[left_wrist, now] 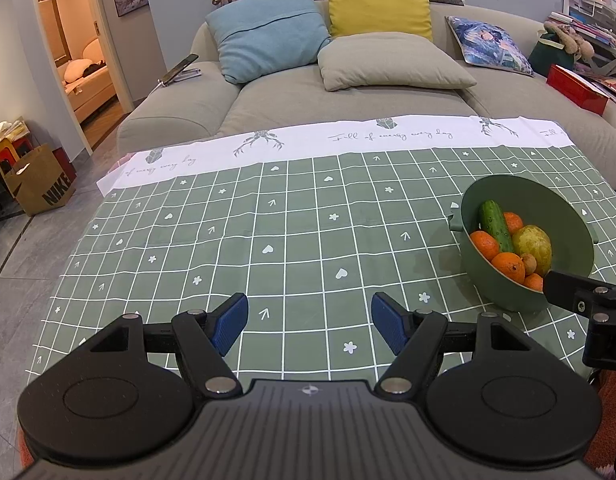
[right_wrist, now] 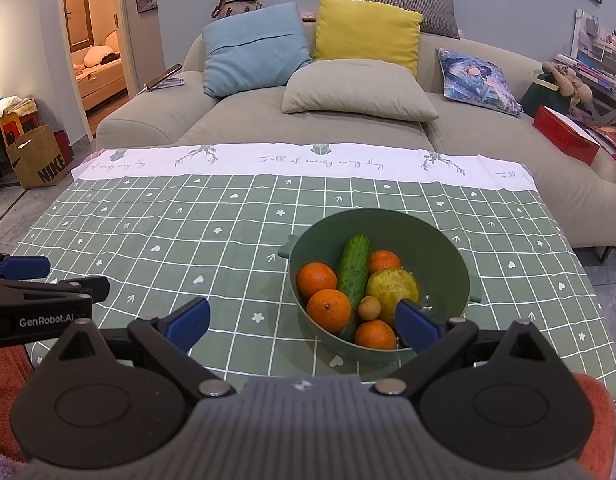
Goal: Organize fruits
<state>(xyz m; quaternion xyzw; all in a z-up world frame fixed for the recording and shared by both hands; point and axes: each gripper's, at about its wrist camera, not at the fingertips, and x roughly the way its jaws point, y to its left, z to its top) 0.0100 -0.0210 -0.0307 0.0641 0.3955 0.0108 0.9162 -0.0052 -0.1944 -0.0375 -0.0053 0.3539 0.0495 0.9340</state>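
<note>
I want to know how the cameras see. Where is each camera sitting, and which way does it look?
Left wrist view: sits on the left hand-held gripper, open, facing the tablecloth and sofa; the bowl lies to its right.
Right wrist view: sits on the right hand-held gripper, open, facing the bowl with its cucumber.
Both share the bowl, tablecloth and sofa, and each glimpses the other gripper.
</note>
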